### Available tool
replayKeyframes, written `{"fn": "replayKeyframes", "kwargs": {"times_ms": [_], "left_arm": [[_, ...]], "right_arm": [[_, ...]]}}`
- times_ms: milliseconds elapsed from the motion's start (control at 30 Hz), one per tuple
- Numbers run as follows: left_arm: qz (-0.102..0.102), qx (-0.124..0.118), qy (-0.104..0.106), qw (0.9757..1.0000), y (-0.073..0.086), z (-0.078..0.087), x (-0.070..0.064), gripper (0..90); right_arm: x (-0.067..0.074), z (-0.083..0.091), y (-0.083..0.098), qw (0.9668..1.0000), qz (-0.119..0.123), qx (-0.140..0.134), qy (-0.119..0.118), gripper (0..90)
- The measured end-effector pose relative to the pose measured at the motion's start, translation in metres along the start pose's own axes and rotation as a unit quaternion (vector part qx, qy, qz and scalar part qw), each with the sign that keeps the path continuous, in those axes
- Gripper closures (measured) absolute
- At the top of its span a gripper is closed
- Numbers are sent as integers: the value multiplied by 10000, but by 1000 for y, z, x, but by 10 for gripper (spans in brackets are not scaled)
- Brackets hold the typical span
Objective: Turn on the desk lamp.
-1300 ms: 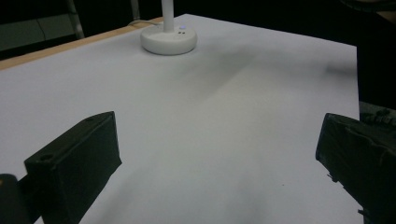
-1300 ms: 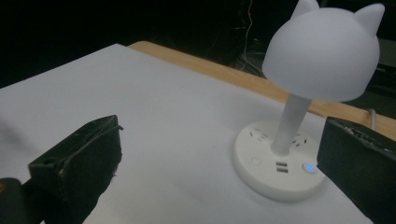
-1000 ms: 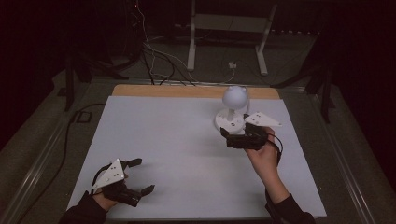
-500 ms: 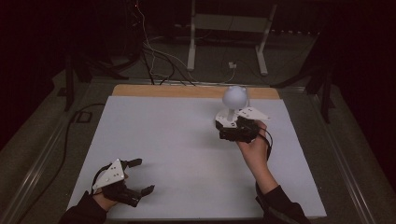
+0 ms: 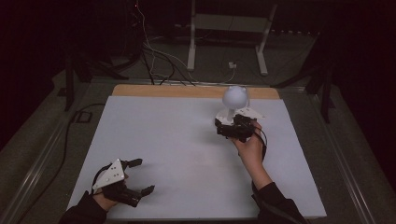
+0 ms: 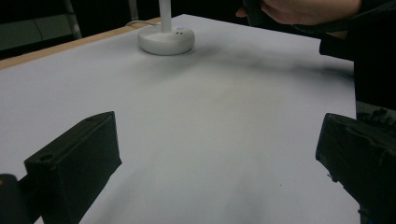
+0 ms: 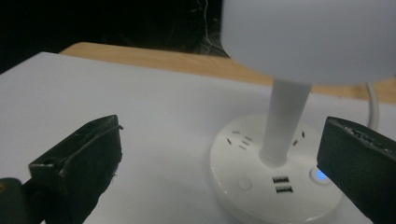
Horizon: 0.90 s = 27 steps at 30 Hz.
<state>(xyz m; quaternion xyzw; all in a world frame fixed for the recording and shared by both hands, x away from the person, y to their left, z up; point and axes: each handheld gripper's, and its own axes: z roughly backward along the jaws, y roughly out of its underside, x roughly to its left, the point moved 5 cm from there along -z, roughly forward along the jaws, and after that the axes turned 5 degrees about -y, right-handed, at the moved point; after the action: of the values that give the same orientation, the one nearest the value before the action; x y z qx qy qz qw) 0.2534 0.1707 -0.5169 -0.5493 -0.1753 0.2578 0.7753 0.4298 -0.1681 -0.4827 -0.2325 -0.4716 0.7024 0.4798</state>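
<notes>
A white plastic desk lamp with a round globe shade (image 5: 233,98) stands at the far right of the white counter (image 5: 177,144). The right tongs (image 7: 219,158), spread wide, hover just beside its socket base. The left tongs (image 5: 135,176), also wide, rest near the front left.

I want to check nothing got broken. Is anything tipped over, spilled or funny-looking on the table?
Nothing stands out. The white lamp stands upright on its round base, with a small blue light glowing on it. The right tool is open, right by the base. The left tool is open near the table's front corner. No spills or cracks show.
</notes>
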Motion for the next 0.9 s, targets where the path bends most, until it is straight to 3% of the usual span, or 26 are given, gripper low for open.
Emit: {"fn": "replayKeyframes", "kwargs": {"times_ms": [167,433,567,733,900], "left_arm": [[-10,4,-6,10000,0,0,0,3],[12,5,-4,10000,0,0,0,3],[18,5,-3,10000,0,0,0,3],[24,4,-1,10000,0,-1,0,3],[16,5,-1,10000,0,-1,0,3]], "right_arm": [[-5,-5,5,9998,-171,53,81,68],[-11,-13,14,9985,-277,276,386,408],[-13,-17,17,9979,-252,394,454,574],[-13,-20,19,9968,-67,470,647,716],[-13,-22,20,9960,90,510,735,803]]}}
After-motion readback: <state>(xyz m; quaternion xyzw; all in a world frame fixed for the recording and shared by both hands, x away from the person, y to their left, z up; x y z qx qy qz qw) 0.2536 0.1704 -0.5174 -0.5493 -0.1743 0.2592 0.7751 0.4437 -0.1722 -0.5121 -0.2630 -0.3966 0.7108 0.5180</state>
